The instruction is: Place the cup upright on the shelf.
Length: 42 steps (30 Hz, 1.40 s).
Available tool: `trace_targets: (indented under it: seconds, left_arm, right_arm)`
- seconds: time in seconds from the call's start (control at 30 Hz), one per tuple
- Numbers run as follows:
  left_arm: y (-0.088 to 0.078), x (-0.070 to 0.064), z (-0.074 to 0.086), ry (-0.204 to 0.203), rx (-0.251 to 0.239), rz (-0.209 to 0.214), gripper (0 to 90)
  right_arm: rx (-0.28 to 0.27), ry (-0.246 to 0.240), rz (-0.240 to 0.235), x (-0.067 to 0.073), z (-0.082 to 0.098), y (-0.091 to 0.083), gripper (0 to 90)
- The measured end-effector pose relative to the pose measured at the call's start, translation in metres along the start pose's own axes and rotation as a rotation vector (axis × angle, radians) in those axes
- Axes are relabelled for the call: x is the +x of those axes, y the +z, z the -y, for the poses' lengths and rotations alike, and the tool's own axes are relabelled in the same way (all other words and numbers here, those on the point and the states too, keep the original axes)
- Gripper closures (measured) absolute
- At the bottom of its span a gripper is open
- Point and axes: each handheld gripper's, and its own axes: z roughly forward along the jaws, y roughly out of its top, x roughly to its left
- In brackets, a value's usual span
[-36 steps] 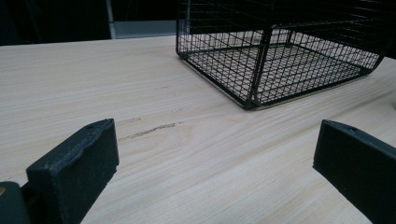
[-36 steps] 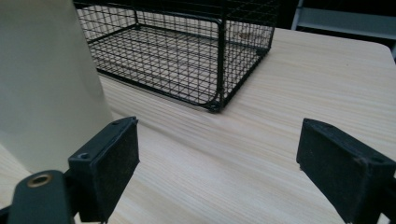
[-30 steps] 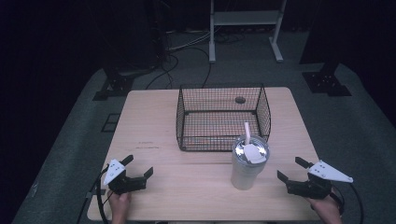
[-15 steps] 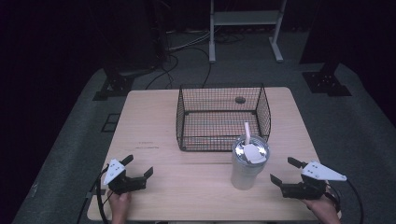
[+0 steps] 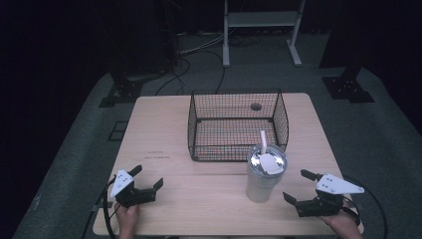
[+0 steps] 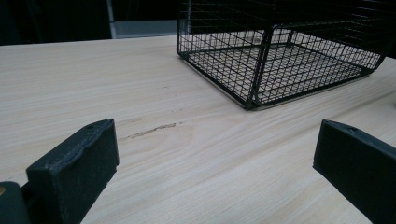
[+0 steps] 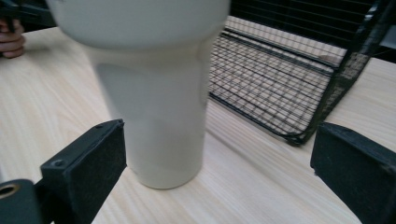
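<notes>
A white tumbler (image 5: 265,175) with a clear lid and a white straw stands upright on the wooden table (image 5: 164,134), just in front of a black wire basket (image 5: 237,124). My right gripper (image 5: 298,185) is open, low over the table to the right of the tumbler, jaws pointing at it. In the right gripper view the tumbler (image 7: 156,98) looms close ahead, left of centre between the jaws, untouched. My left gripper (image 5: 147,177) rests open near the front left edge, holding nothing. The left gripper view looks across bare wood toward the basket (image 6: 285,56).
The basket looks empty apart from a small dark round spot (image 5: 256,106) seen at its far side. A grey carpeted floor surrounds the table, with cables (image 5: 199,50) and stand legs (image 5: 261,30) behind it. A hand (image 7: 11,39) shows at the far left of the right gripper view.
My right gripper has slid left toward the tumbler, closing most of the gap. The left gripper, tumbler and basket have stayed put.
</notes>
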Motion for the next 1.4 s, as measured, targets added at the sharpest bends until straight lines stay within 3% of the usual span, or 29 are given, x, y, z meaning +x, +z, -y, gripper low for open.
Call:
trace_targets:
  seconds: [0.17,0.83,1.4]
  left_arm:
    - [0.0,0.0,0.0,0.001,-0.001,-0.001,0.0]
    - [0.0,0.0,0.0,0.001,-0.001,0.0,0.0]
    - [0.0,0.0,0.0,-0.001,-0.001,0.002,0.0]
  right_arm:
    - [0.01,-0.009,-0.048,0.005,-0.004,0.003,2.4]
    - [0.022,-0.044,-0.131,0.017,-0.015,0.018,2.4]
    - [0.01,-0.062,-0.141,0.021,-0.019,0.035,2.5]
